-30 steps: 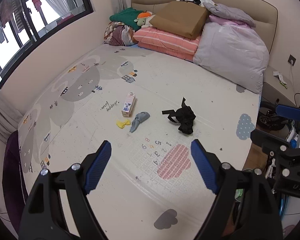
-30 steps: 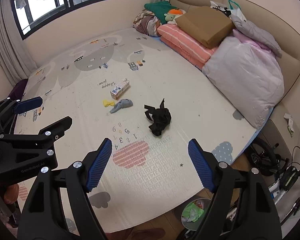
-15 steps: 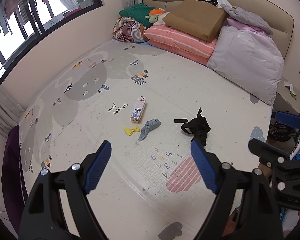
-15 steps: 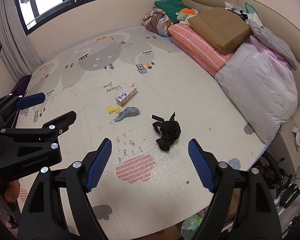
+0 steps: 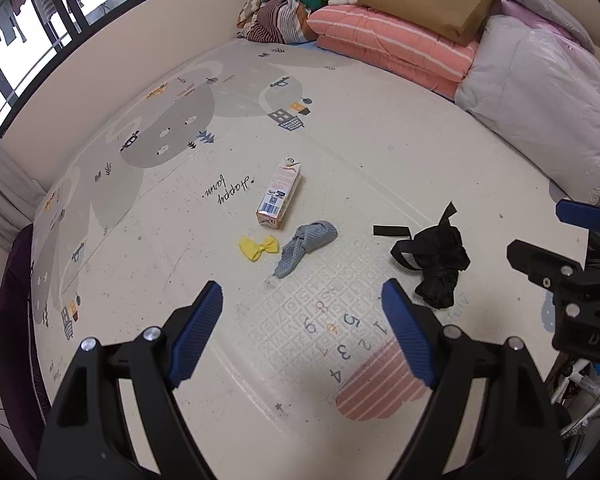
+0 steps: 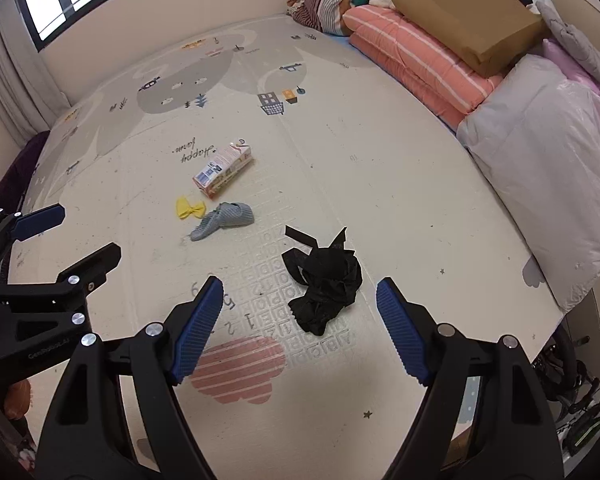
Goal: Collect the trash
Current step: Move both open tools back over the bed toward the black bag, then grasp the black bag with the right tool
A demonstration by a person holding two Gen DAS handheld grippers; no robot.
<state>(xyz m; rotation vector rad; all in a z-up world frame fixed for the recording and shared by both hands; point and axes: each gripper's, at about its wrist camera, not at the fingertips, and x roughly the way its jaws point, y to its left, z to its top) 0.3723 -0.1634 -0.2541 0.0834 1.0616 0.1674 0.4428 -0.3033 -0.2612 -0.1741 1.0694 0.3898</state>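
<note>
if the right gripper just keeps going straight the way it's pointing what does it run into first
Most likely the crumpled black bag, which lies on the play mat almost centred between the open right gripper fingers. Nothing shows in between, though the fisheye view makes depth uncertain.

Both grippers, left gripper and right gripper, are chunky black plastic frames with silver screws, ribbed blue pads, faint white lettering.
</note>
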